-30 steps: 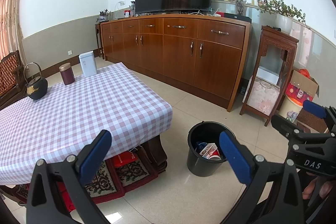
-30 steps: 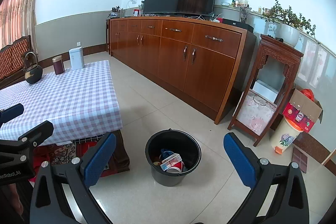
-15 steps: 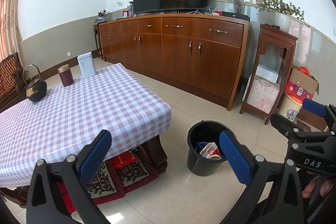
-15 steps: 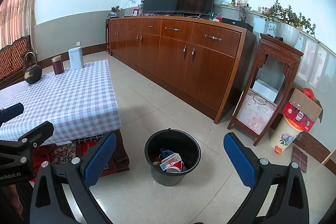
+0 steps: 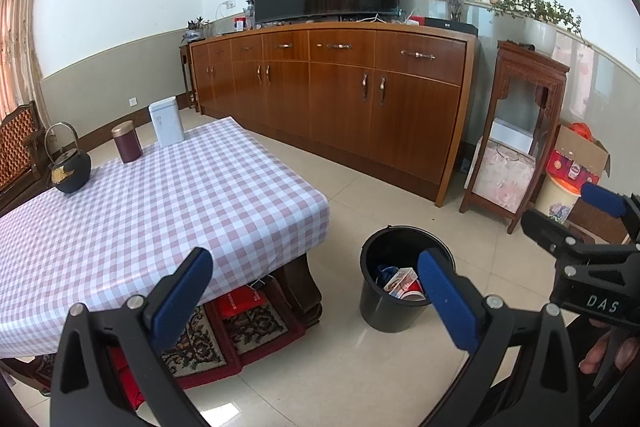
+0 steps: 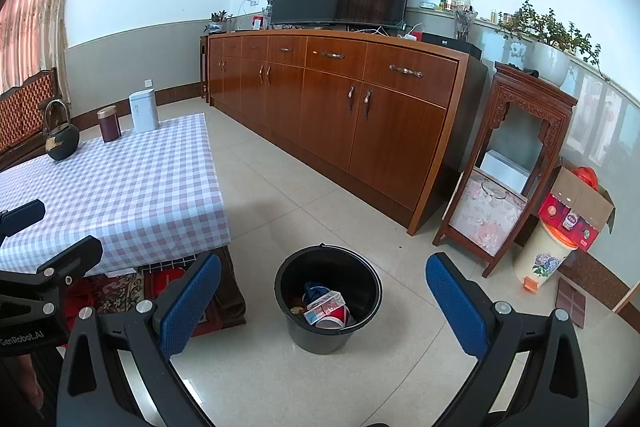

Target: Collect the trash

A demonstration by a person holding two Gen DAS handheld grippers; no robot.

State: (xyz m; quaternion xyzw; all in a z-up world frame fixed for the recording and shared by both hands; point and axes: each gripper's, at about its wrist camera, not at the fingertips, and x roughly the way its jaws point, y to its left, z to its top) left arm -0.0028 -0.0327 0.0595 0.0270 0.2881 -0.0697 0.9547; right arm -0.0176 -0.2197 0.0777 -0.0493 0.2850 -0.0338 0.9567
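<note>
A black bucket [image 5: 394,307] [image 6: 320,337] stands on the tiled floor beside the table's right corner. Inside it lie a carton [image 6: 325,305], a red cup [image 6: 339,318] and some blue trash [image 6: 314,291]. My left gripper [image 5: 314,283] is open and empty, held above the floor in front of the table. My right gripper [image 6: 323,293] is open and empty too, high over the bucket. The right gripper also shows at the right edge of the left wrist view, with a hand [image 5: 608,347] on it.
The low table [image 5: 160,195] has a checked cloth with a black kettle [image 5: 70,167], a maroon tin [image 5: 127,142] and a white box [image 5: 166,123]. A long wooden sideboard [image 6: 340,107] with a TV lines the wall. A carved stand [image 6: 508,167] and cardboard box [image 6: 576,207] are at right.
Both views have drifted only slightly. Both grippers stay open and empty, and the bucket has not moved.
</note>
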